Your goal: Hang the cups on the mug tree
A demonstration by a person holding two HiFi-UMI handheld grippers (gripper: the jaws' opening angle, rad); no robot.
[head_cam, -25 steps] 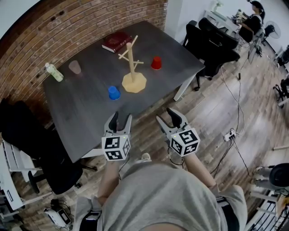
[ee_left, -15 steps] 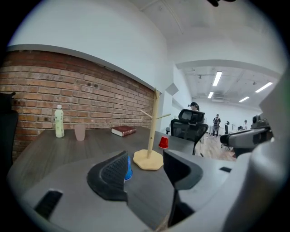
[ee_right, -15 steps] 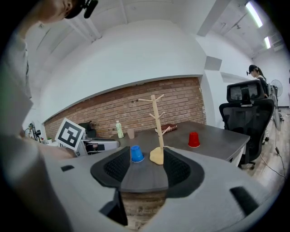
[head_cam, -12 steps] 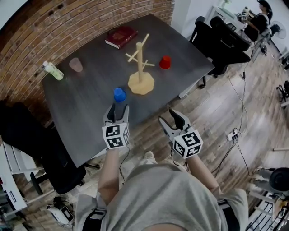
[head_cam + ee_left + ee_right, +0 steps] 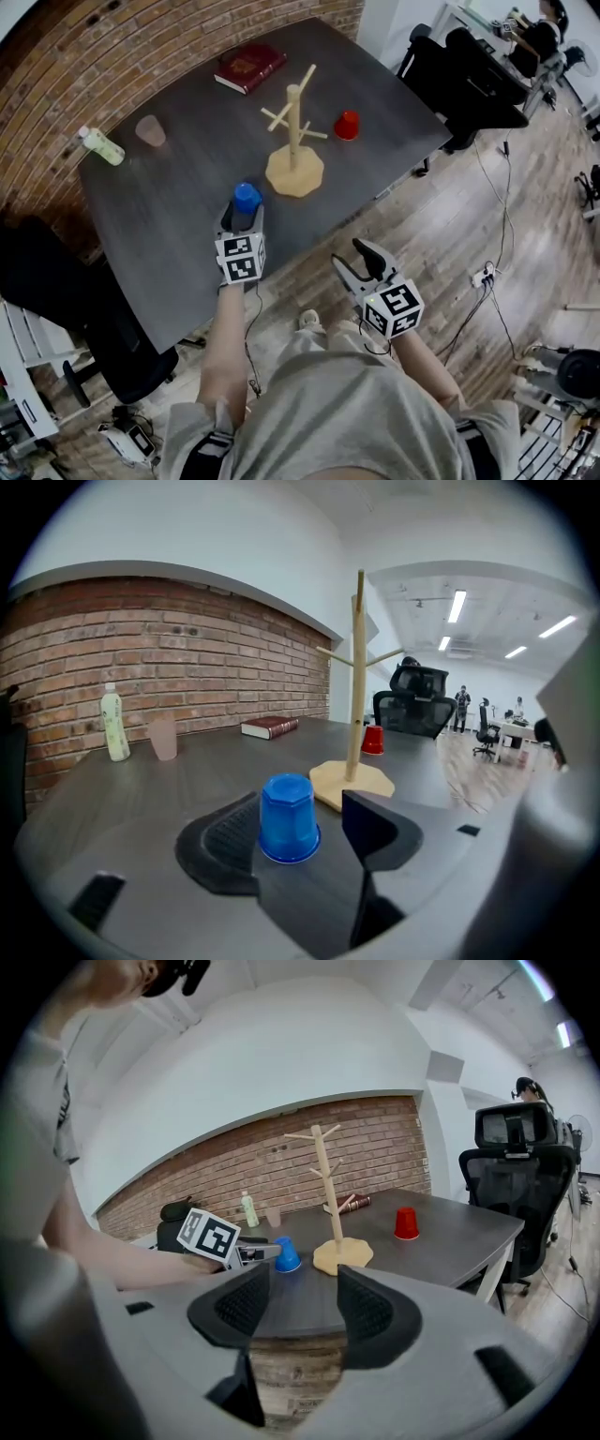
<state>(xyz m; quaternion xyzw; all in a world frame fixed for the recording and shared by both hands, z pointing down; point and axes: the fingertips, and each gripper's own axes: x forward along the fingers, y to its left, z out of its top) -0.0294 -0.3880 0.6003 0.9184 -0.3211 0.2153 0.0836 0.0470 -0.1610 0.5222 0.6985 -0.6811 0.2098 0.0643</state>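
Observation:
A blue cup (image 5: 247,197) stands upside down on the dark table (image 5: 178,216), in front of the wooden mug tree (image 5: 294,131). My left gripper (image 5: 241,217) reaches over the table's near edge. Its jaws are opening, with the blue cup (image 5: 289,819) between the tips and no pad pressing it. A red cup (image 5: 348,125) stands upside down right of the tree, and a pale pink cup (image 5: 149,131) sits at the far left. The tree's pegs are bare. My right gripper (image 5: 361,262) hangs open and empty off the table, over the floor.
A green-capped bottle (image 5: 97,144) stands by the pink cup, and a dark red book (image 5: 249,64) lies behind the tree. Black office chairs (image 5: 469,75) stand at the table's right end. Another black chair (image 5: 56,291) is at its left. Cables lie on the wooden floor.
My left gripper has moved forward from off the table's edge to the blue cup, so the cup now sits between its jaws. The right gripper has stayed roughly in place.

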